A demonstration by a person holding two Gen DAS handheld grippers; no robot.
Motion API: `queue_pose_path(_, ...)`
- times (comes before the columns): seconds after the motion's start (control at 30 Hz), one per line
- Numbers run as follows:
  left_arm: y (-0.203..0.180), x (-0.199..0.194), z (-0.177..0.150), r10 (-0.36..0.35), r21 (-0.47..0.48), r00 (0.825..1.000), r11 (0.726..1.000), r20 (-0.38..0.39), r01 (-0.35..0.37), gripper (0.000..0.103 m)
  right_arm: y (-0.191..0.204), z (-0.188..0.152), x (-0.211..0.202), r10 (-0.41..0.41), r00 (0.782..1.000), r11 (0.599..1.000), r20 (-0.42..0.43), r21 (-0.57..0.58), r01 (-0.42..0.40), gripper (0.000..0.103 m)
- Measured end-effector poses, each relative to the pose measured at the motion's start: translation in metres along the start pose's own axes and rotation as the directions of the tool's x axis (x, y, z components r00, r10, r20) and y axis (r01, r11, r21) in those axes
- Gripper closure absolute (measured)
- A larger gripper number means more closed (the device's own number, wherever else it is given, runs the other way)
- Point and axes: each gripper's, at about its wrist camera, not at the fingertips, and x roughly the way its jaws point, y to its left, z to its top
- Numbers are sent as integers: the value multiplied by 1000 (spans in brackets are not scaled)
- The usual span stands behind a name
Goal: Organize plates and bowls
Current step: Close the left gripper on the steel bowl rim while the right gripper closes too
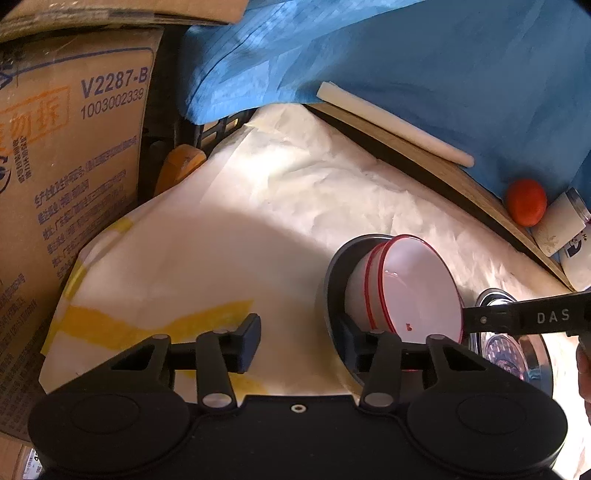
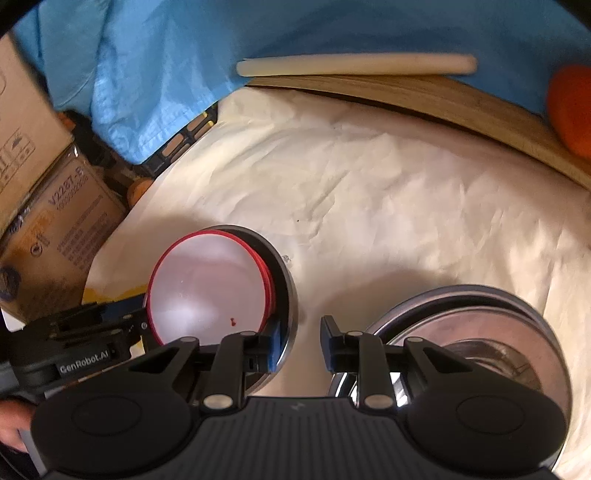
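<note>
L gripper [image 1: 303,343] is seen w/ jaws released, wide apart. Its right finger is set inside the dark grey bowl [image 1: 334,273]; its left finger is left outside, over yellow tape [image 1: 110,325], so the rim is straddled but not pinched.

R gripper [image 2: 299,347] is held w/ jaws narrowed but not clenched: only bare paper [image 2: 369,184] is seen in the gap. One pad is placed at the dark bowl's rim, the other just beside the steel bowls [image 2: 480,332].

Two white red-rimmed bowls [image 1: 417,291] are nested and tilted inside the dark bowl, near the paper's front. In the left wrist view, their rim is met by the R gripper's tip.

Further back, a wooden board [image 2: 443,96] w/ a white stick [image 2: 354,64] is backed by blue cloth [image 2: 258,29]. An orange fruit [image 1: 526,202] and a white bottle [image 1: 561,225] are seen at right, a carton [image 1: 55,166] at left.
</note>
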Motion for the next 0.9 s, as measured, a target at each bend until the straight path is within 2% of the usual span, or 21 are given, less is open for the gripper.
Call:
queue_pose_path(0.17,-5,-1,0,-2,18,1000,1000,7,2,64,-1,-2,-1,8,1000,1000,9,20,-8,75)
queue_pose_path(0.3,-5,-1,-1,-1,21,1000,1000,15,1,65,-3,-4,-1,-14,1000,999,14,40,13,67)
queue_pose_path(0.43,-9,-1,-1,6,46,1000,999,31,-7,70,0,-7,-1,-33,999,999,22,40,33,68)
queue_pose_path(0.5,-11,-1,-1,4,50,999,999,34,-6,75,5,-8,0,-35,999,999,11,29,35,78)
queue_pose_path(0.53,-12,-1,-1,1,52,999,999,35,-3,77,6,-9,1,-14,1000,999,1,37,14,88)
queue_pose_path(0.6,-13,-1,0,-12,52,999,999,32,10,85,8,-10,1,-15,1000,999,-4,43,15,89)
queue_pose_path(0.67,-15,-1,1,-15,54,999,998,31,14,89,8,-10,0,-15,1000,999,-2,46,16,89)
queue_pose_path(0.9,-11,0,2,-43,34,999,999,24,42,91,1,-11,0,25,1000,996,-2,90,-24,90)
